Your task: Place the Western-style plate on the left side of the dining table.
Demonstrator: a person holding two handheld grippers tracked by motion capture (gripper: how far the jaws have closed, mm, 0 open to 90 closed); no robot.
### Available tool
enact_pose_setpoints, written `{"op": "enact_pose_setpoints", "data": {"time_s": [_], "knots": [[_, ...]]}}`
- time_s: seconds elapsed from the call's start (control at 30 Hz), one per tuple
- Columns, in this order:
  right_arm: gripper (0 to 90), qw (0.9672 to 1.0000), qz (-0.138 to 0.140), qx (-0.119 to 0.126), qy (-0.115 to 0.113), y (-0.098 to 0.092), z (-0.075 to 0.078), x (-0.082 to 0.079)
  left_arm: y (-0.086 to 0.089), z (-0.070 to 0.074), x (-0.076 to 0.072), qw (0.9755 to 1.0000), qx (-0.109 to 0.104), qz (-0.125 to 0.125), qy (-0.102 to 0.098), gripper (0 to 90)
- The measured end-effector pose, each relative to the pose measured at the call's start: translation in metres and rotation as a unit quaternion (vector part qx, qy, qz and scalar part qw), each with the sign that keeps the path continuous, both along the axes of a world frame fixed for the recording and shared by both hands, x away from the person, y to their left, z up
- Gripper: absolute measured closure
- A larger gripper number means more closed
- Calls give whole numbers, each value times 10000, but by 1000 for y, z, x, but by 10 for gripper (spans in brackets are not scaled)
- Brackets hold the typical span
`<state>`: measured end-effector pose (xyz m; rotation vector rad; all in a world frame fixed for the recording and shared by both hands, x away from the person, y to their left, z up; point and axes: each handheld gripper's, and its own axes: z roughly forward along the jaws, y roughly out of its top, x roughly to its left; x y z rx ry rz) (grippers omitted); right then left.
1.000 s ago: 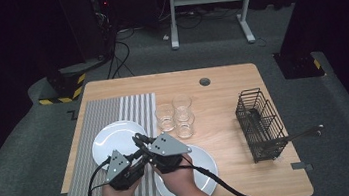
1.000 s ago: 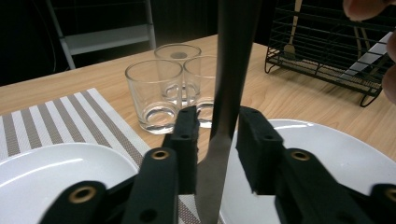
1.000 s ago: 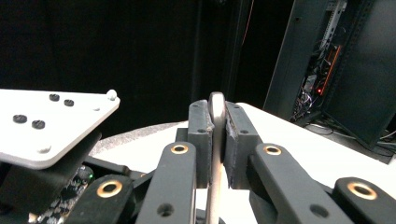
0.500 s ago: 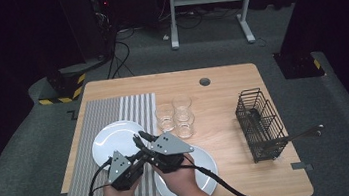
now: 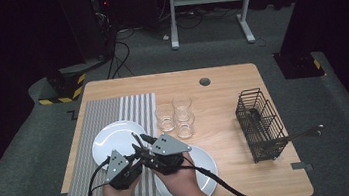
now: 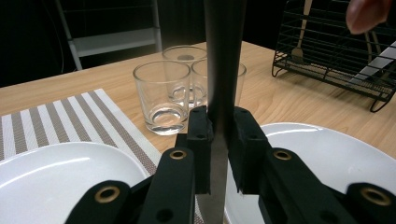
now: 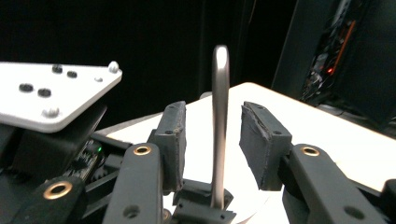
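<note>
Steel knife (image 6: 223,70), probably a table knife, stands gripped in the left tool (image 6: 219,140) at the desk's (image 5: 223,97) six o'clock; right tool (image 7: 219,140), jaws just opening, frees it for handover.

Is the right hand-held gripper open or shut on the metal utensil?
Open. The right hand-held gripper has just been opening; gaps show between both pads and the utensil.

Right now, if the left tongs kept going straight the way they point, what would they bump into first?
Probably the nearest drinking glass. The left tongs, shut on a flat metal utensil, point across the gap between the two white plates toward the cluster of glasses. Depth is hard to judge, so it might pass just beside it.
</note>
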<state>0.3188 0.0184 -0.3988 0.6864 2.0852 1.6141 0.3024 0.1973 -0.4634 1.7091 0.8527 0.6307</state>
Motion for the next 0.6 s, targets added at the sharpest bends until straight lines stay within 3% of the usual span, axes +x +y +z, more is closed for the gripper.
{"op": "enact_pose_setpoints", "data": {"time_s": [0.37,0.6], "knots": [[619,9997,-79,-124,197,1,-9,0,4,-1,1,10000,-83,-2,39,794],[685,9995,-164,-168,220,2,-16,-2,4,-1,1,10000,-85,-9,44,793]]}}
